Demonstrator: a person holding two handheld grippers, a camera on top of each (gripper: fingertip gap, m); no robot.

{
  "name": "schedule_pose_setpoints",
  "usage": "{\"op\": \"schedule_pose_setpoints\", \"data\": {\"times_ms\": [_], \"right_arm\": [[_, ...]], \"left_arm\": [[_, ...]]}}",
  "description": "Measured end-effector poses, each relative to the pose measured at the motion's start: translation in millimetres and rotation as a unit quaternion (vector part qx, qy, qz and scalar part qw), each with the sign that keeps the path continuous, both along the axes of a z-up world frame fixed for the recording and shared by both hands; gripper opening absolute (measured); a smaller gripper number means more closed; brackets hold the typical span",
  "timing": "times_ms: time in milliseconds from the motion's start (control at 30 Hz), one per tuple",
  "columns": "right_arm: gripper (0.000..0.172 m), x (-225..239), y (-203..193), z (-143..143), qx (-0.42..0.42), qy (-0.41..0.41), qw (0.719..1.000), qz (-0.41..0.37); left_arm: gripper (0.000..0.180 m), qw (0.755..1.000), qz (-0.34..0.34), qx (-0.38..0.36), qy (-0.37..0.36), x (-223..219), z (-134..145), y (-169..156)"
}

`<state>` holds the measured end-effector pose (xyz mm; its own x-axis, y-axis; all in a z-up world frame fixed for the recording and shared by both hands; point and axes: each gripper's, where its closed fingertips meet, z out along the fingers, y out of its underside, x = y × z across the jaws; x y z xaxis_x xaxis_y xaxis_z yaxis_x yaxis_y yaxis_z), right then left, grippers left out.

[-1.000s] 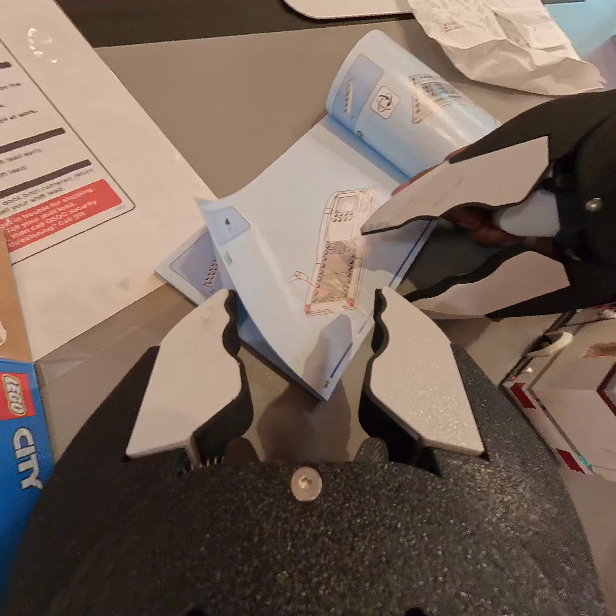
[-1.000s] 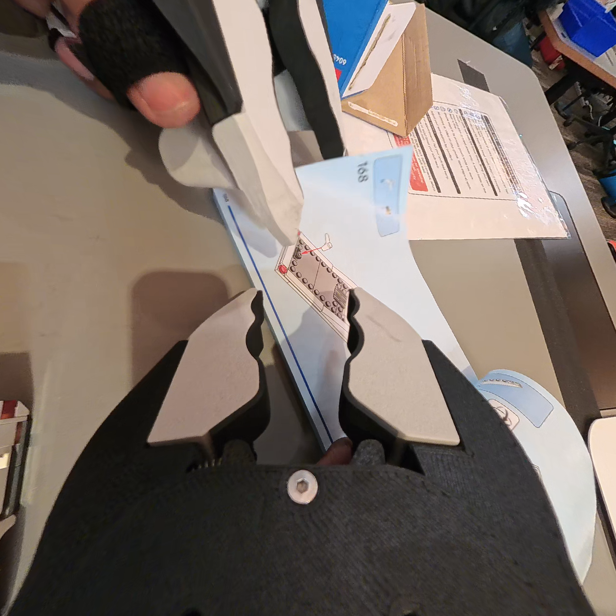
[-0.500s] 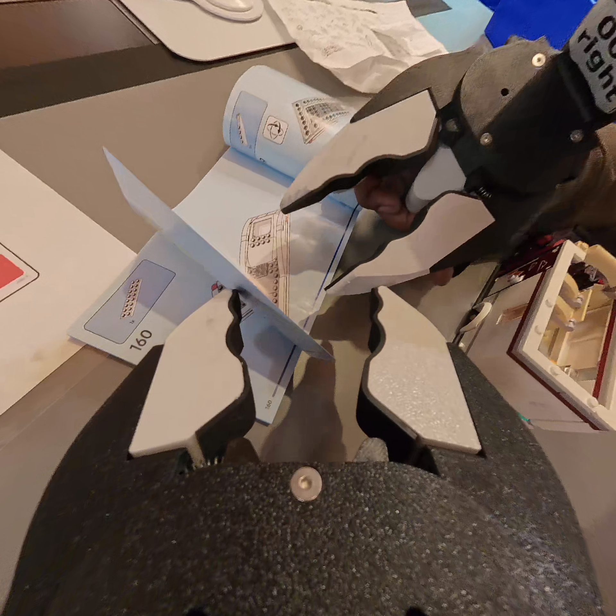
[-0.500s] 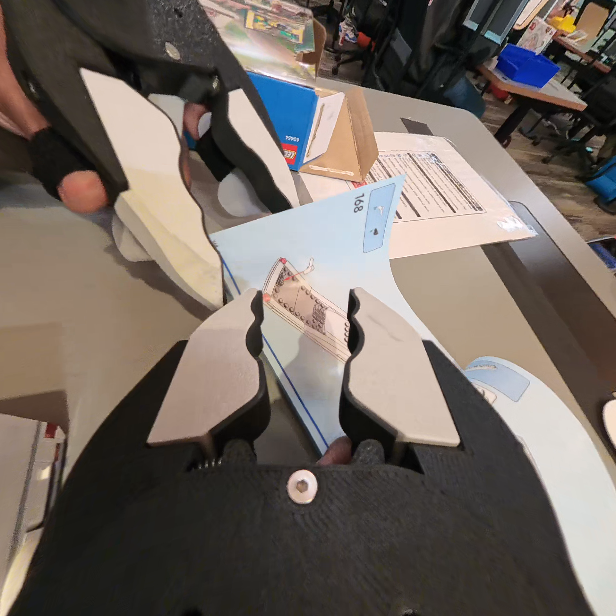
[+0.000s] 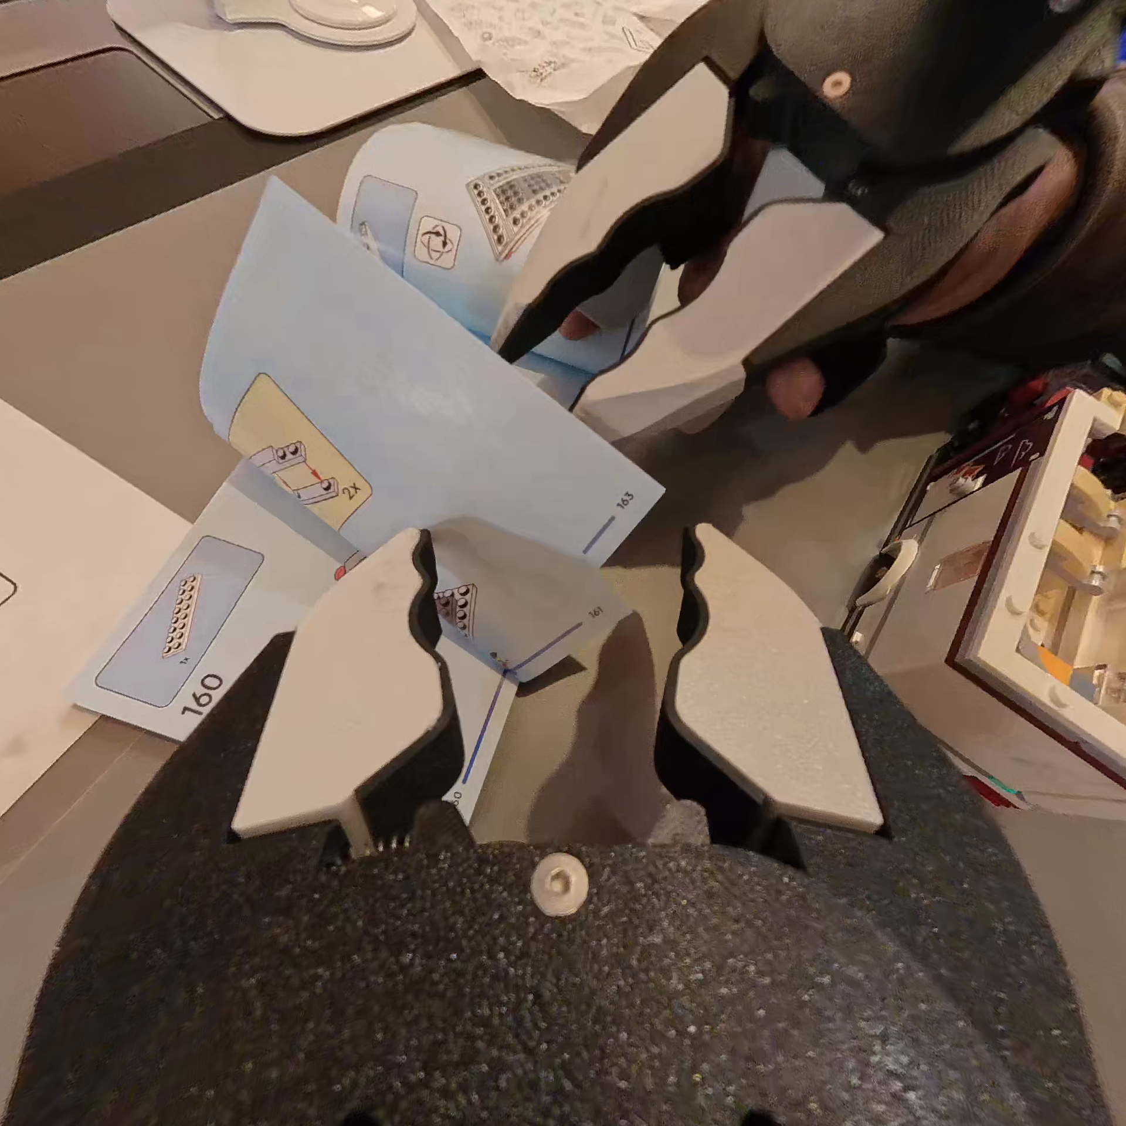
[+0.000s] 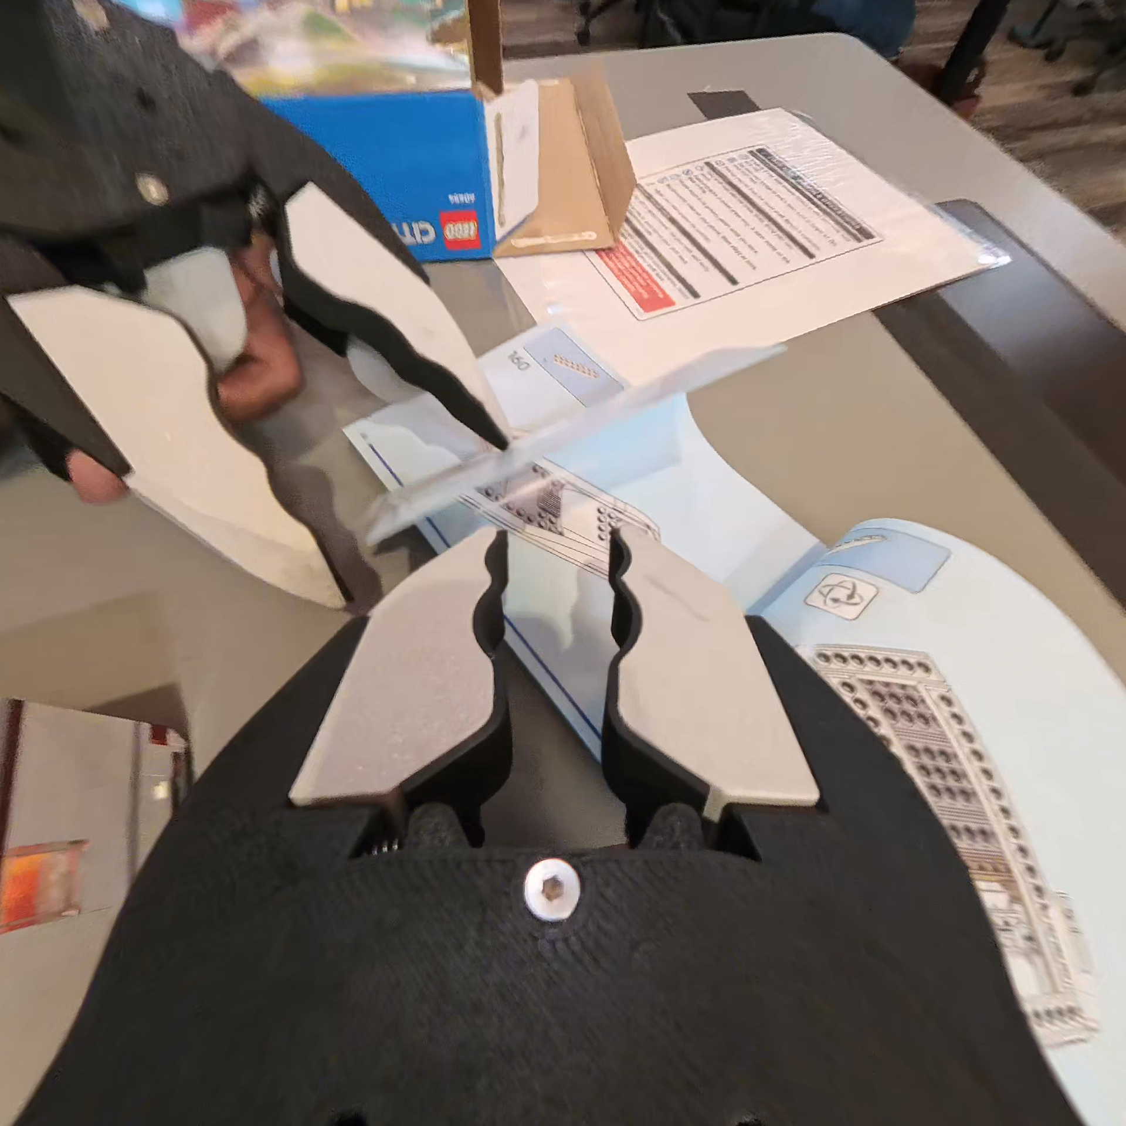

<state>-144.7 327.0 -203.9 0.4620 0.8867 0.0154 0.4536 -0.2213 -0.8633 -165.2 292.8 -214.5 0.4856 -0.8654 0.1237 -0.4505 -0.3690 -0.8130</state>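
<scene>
A light blue instruction booklet (image 5: 183, 615) lies open on the grey table (image 5: 140, 292). One page (image 5: 396, 396) stands lifted and curled just ahead of my left gripper (image 5: 557, 536), which is open and empty. A lower page corner lies between its fingers without being pinched. In the right wrist view the left gripper (image 6: 420, 524) has one fingertip (image 6: 496, 442) against the lifted page (image 6: 640, 405), seen edge on. My right gripper (image 6: 557, 542) is open and narrow above the booklet's (image 6: 731, 518) near edge, pads pressing nothing. It also shows in the left wrist view (image 5: 548, 378) at the booklet's right side.
A blue toy box (image 6: 390, 152) with a cardboard flap (image 6: 579, 164) and a laminated white sheet (image 6: 761, 225) lie beyond the booklet. A white and dark red brick model (image 5: 1005, 609) stands at the right. Crumpled paper (image 5: 548, 49) and a pale mat (image 5: 292, 73) lie farther back. Spacing between my two grippers at the tips: around 5 cm.
The lifted page has swung over toward the left and a further page is up. My right gripper's jaws have narrowed and it has come closer to the booklet. The left jaws stay wide.
</scene>
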Motion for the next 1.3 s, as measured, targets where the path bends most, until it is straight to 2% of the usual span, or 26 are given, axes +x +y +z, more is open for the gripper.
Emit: {"op": "schedule_pose_setpoints", "data": {"times_ms": [167, 267, 433, 567, 700, 900, 1000, 1200, 1300], "right_arm": [[0.032, -3.5, -4.8, 4.0, -0.066, 0.060, 0.996, 0.015], [0.033, -7.7, -9.8, 9.6, -0.078, 0.089, 0.992, 0.033], [0.046, -12.6, -13.6, 21.9, -0.017, 0.104, 0.993, 0.051], [0.047, -15.6, -16.3, 25.1, 0.016, 0.093, 0.994, 0.050], [0.048, -18.1, -19.5, 21.1, -0.065, 0.114, 0.990, 0.042], [0.049, -16.1, -22.6, 39.2, -0.176, 0.193, 0.964, 0.044], [0.050, -16.8, -23.7, 34.3, -0.175, 0.179, 0.967, 0.048], [0.055, -26.5, -35.0, 18.7, -0.098, 0.102, 0.988, 0.069], [0.052, -28.0, -33.9, 15.5, -0.081, 0.091, 0.991, 0.062]], "left_arm": [[0.078, 1.000, -0.004, 0.004, 0.009, 1.0, -1.9, -1.4], [0.078, 1.000, -0.003, 0.003, 0.009, -0.2, -1.8, -1.0], [0.078, 1.000, -0.002, -0.002, 0.019, -2.1, -5.8, -0.9], [0.078, 1.000, -0.001, -0.002, 0.024, -2.2, -7.7, -0.7], [0.078, 0.999, -0.001, 0.002, 0.034, -2.7, -9.9, -0.4], [0.078, 0.999, -0.003, 0.009, 0.042, -1.8, -10.8, -0.4], [0.078, 0.999, -0.003, 0.013, 0.042, -1.1, -10.4, -0.5], [0.078, 0.999, -0.004, 0.021, 0.050, -1.1, -10.6, -0.1], [0.078, 0.998, -0.004, 0.024, 0.054, -1.3, -11.4, 0.0]]}}
